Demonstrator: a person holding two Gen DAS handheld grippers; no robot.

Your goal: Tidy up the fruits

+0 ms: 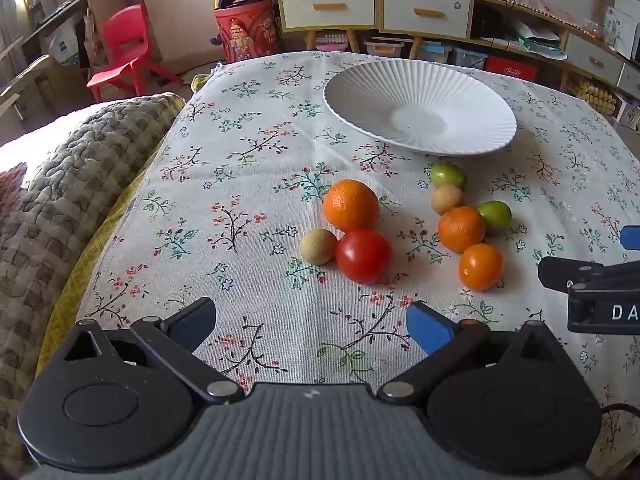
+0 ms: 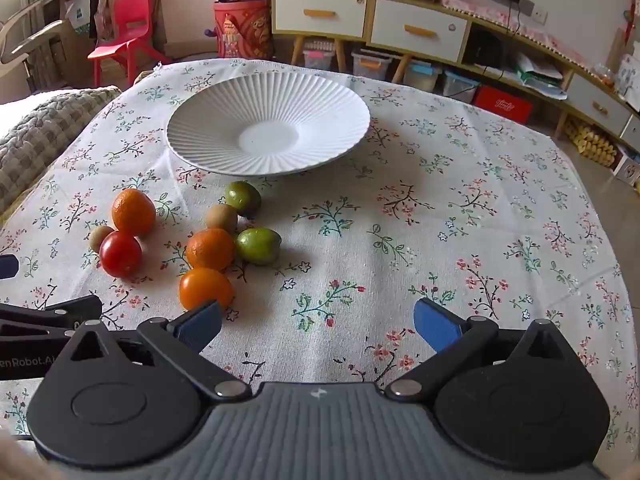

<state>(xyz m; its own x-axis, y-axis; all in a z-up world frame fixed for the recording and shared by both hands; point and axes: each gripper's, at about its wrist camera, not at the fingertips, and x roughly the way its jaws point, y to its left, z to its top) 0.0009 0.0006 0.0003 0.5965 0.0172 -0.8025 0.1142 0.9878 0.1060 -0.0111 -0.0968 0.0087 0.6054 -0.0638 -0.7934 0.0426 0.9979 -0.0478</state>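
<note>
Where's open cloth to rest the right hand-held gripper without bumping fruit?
Bare cloth lies right of the plate and green fruits, out to the table edge. The plate's inside holds nothing. It is crowded left: the oranges, tomato and the left hand-held gripper.

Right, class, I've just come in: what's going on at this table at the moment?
A person holds two grippers over a flowered tablecloth. The left gripper and right gripper are both open and hold nothing. Eight small fruits, among them a red tomato, lie loose beside the white ribbed plate, which holds no fruit yet.
</note>
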